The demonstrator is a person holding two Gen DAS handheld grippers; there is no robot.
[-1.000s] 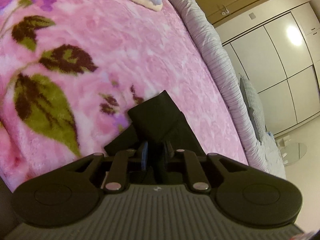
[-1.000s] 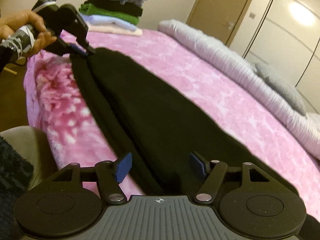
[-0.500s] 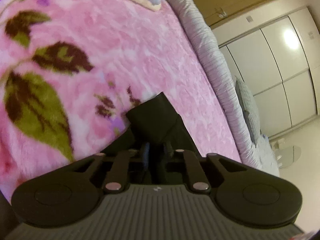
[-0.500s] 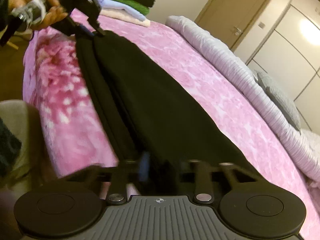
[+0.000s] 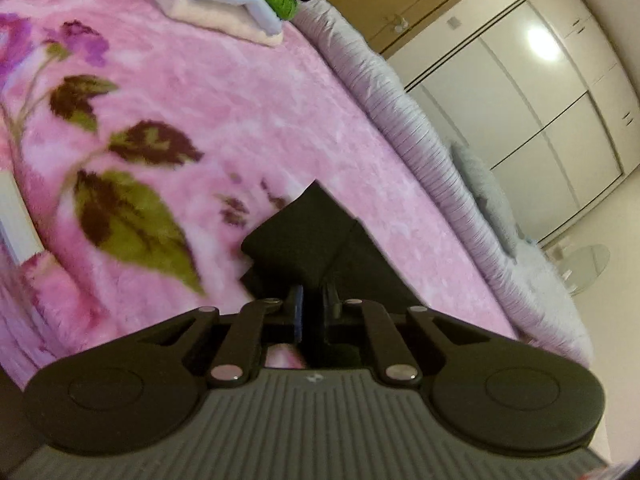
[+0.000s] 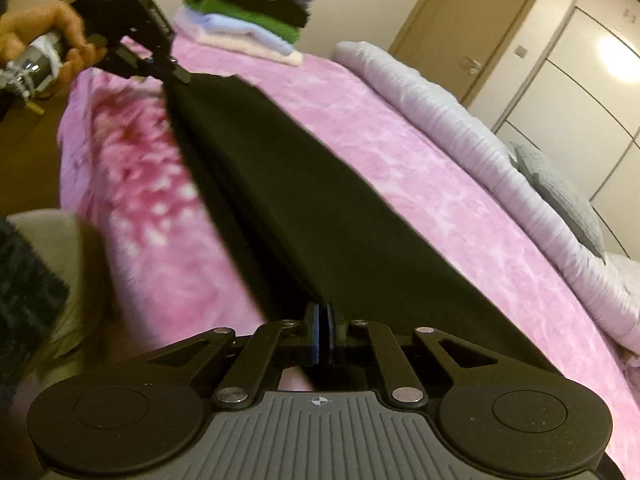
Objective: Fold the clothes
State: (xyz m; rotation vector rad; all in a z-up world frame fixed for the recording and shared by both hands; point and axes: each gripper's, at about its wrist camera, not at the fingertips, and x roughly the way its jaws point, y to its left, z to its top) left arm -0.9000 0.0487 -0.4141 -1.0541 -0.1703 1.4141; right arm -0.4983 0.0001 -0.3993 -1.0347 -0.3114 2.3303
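A long black garment [image 6: 296, 200] lies stretched in a band across the pink floral blanket [image 6: 400, 152]. My right gripper [image 6: 324, 320] is shut on its near end, the blue pads pressed together over the cloth edge. At the far end, the left gripper [image 6: 176, 70], held by a hand [image 6: 48, 28], pinches the other end. In the left wrist view the left gripper [image 5: 312, 300] is shut on the black garment [image 5: 304, 236], whose corner folds up ahead of the fingers.
A stack of folded clothes [image 6: 248, 20] sits at the far end of the bed, seen also as folded clothes [image 5: 224, 4]. A rolled grey duvet [image 6: 460, 112] and a pillow [image 6: 560, 196] run along the far side. Wardrobe doors [image 5: 540, 120] stand behind.
My right gripper went from wide open to shut on the near end of the garment. The left gripper lifted and pulled its end, drawing the cloth taut.
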